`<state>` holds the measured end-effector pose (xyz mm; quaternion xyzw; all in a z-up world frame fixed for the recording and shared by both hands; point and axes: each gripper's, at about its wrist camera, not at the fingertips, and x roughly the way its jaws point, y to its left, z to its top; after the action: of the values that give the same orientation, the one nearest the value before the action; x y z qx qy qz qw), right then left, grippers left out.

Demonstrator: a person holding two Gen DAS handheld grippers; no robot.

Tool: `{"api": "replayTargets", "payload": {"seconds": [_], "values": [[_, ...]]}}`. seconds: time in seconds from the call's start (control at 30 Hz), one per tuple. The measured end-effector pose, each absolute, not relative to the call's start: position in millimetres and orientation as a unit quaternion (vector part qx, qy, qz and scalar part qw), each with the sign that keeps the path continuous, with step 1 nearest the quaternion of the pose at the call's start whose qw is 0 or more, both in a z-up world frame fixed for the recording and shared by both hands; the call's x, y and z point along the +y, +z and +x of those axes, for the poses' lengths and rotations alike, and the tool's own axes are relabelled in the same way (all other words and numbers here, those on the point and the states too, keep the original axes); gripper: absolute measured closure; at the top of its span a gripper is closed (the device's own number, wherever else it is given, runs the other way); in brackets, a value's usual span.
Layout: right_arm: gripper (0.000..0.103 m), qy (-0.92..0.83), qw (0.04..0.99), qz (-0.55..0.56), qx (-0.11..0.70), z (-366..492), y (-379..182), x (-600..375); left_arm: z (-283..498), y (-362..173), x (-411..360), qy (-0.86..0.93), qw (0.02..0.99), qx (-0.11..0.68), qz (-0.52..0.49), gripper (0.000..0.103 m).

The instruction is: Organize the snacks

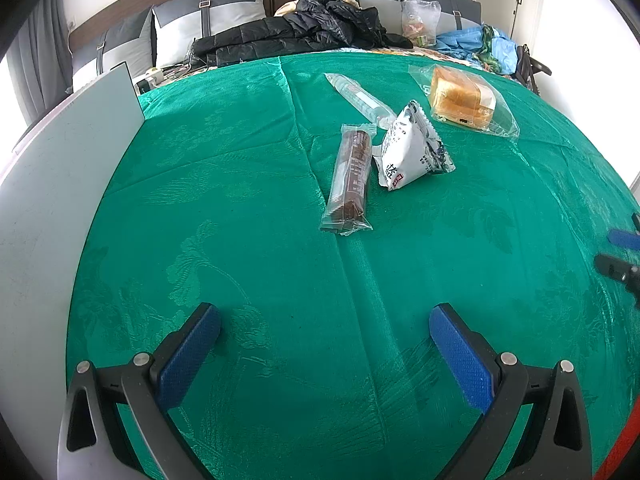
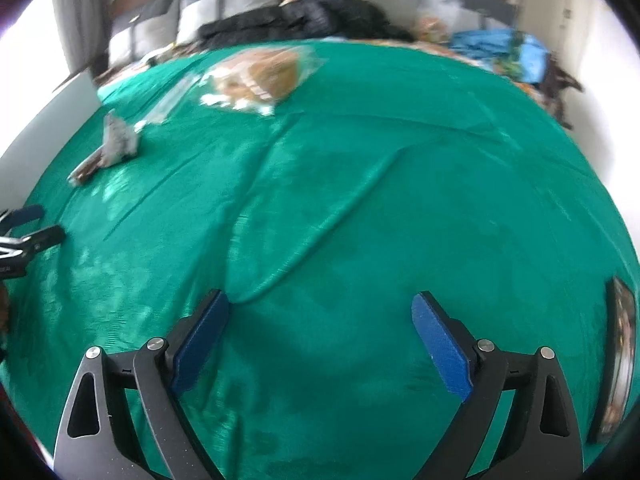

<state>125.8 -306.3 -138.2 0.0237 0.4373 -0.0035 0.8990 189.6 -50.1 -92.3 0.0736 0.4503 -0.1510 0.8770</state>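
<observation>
lying spread over the desk, a green cloth point(image 1: 240, 184) carries four snacks grouped toward the far side in the left wrist view. a chocolate roll in clear wrap point(image 1: 350, 178) lies lengthwise nearest the camera, and just right of it, touching or almost touching, sits a white puffed packet point(image 1: 412, 150) with dark print. behind the packet a clear tube-shaped snack point(image 1: 360, 98) runs diagonally, its near end tucked against the packet's top. a wrapped loaf of sliced bread point(image 1: 462, 98) rests to the right of these, near but apart.

the left tongs point(image 1: 325, 344) hang above bare cloth, well short of the snacks, with the blue pads spread wide and nothing between them. the right tongs point(image 2: 320, 328) also stand wide over bare cloth, gripping nothing; their view is blurred, but the bread point(image 2: 260, 74) can be made out far off at upper left, with the packet point(image 2: 118, 144) and roll smeared further left. each pair of tongs shows at the edge of the other's view.

at the right edge of the right wrist view a flat dark-framed object point(image 2: 618, 364) lies on the cloth; what it is cannot be told. beyond the desk a black jacket point(image 1: 304, 32) is heaped on a bed with grey pillows point(image 1: 208, 20), next to a clear bag point(image 1: 420, 22) and blue fabric point(image 1: 476, 42).
</observation>
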Motion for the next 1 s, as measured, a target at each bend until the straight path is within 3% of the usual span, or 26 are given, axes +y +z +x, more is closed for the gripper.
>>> {"api": "replayTargets", "payload": {"seconds": [0.17, 0.5, 0.53, 0.57, 0.6, 1.0], "values": [[0.011, 0.118, 0.912, 0.038, 0.390, 169.8, -106.9, -260.7, 189.7, -92.2, -49.7, -0.151, 0.877, 0.450, 0.074, 0.000], [0.013, 0.213, 0.880, -0.030, 0.424, 275.6, -113.6, -153.3, 189.8, -92.7, -49.5, -0.152, 0.877, 0.450, 0.073, 0.000], [0.018, 0.220, 0.877, -0.043, 0.425, 277.3, -115.2, -149.3, 189.9, -92.6, -49.3, -0.152, 0.877, 0.450, 0.073, 0.000], [0.046, 0.227, 0.875, -0.054, 0.424, 278.0, -117.7, -144.4, 189.9, -92.9, -49.6, -0.152, 0.877, 0.450, 0.073, 0.000], [0.059, 0.232, 0.872, -0.057, 0.428, 279.0, -119.9, -143.2, 189.9, -92.8, -49.5, -0.152, 0.877, 0.450, 0.073, 0.000], [0.062, 0.174, 0.902, 0.025, 0.395, 196.5, -99.5, -241.0, 190.7, -93.5, -49.3, -0.152, 0.877, 0.449, 0.073, 0.000]]}}
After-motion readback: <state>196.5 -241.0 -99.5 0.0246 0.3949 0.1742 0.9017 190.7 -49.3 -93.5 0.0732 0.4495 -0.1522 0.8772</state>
